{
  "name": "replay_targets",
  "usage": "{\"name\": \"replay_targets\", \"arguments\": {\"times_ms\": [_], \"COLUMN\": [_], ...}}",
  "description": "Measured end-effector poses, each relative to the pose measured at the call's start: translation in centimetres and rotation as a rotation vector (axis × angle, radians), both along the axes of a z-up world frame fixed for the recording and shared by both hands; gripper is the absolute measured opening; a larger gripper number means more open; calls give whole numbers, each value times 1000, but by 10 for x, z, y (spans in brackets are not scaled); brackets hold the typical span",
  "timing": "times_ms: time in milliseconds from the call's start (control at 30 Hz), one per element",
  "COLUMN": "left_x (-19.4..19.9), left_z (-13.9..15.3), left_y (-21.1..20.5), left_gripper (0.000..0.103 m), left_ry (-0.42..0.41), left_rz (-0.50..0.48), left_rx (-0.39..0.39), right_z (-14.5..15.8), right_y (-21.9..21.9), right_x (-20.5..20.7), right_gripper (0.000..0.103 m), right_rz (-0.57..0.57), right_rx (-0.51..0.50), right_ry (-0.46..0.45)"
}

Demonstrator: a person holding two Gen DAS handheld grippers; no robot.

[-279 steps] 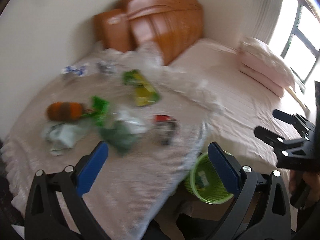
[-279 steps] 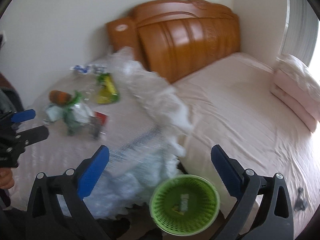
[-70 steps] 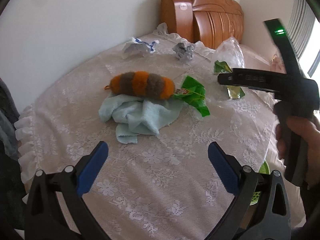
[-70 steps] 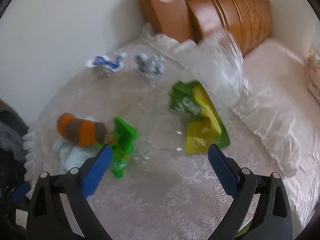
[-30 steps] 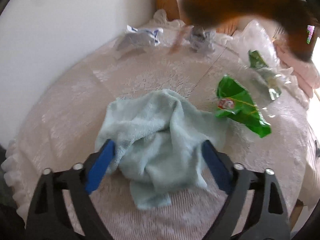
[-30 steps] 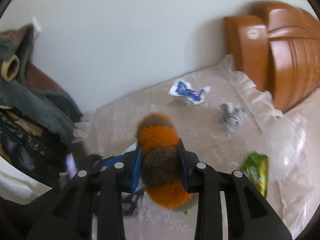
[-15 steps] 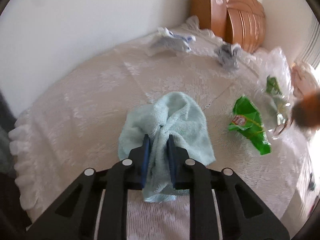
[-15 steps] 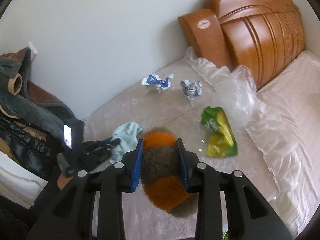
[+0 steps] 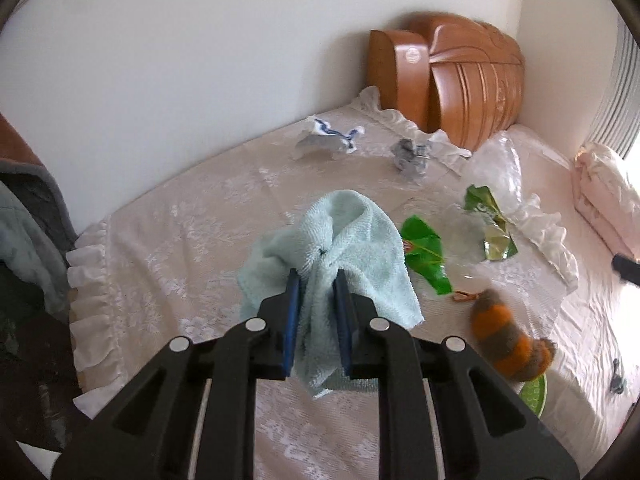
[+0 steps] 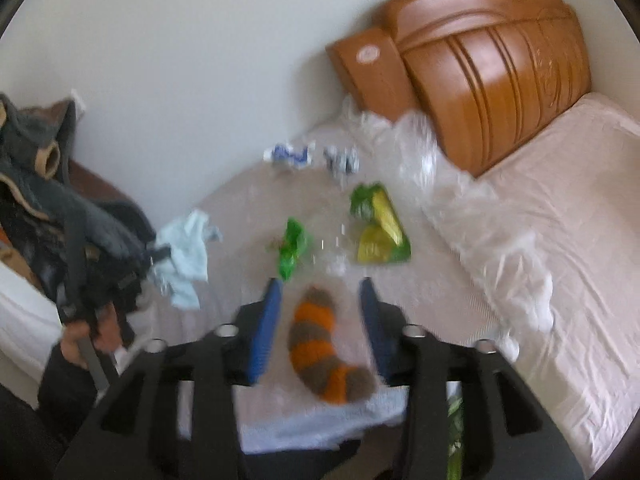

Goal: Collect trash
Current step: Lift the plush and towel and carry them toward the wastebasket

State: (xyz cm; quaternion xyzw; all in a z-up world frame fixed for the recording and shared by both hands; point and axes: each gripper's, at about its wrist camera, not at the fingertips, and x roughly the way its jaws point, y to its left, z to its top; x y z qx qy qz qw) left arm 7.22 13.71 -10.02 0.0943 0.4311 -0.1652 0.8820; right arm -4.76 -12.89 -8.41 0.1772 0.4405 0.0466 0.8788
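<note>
While the left claw was wide around the light blue towel one second ago, in the left wrist view it is now narrow and pinches a fold of that towel between its blue pads. The towel hangs from the claw, lifted off the bench with the lace cloth, where before it lay in a heap. The green wrapper lies just beside the towel, and the yellow-green snack bag is near it, next to a crumpled clear plastic sheet. Further back lie the blue-white wrapper and the grey crumpled paper. The orange and brown plush toy is now low at the right, near the edge of the green basket; half a second ago it was only a blur at the right border.

In the right wrist view, which is blurred, the right claw is opening. The plush toy is between its blue pads, but the pads no longer press on it as they did half a second ago; there is a gap on both sides. Beyond it the green wrapper and the snack bag lie on the bench. At the left, a hand holds the other claw with the towel hanging from it, higher than before.
</note>
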Motion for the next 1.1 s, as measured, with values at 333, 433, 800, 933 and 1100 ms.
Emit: {"name": "replay_targets", "arguments": {"times_ms": [333,433,800,933,1100], "left_x": [-19,-20,-28,-34,-52], "left_z": [-1,-3,-1,3,10], "left_y": [-17,-15,-8,-17,-50], "left_gripper": [17,17,17,17,17], "left_ry": [15,20,2,-3,3], "left_rz": [-44,-51,-68,-111,-228], "left_rx": [-32,-38,-28,-21,-25], "right_z": [-73,-92,-106,-91,-58], "right_y": [69,84,75,37,-6], "right_x": [29,43,53,35,-13], "right_gripper": [71,71,27,26,26], "right_rz": [251,303,275,152,3], "right_rx": [-211,-282,-202,84,276], "right_ry": [182,227,301,235,109]}}
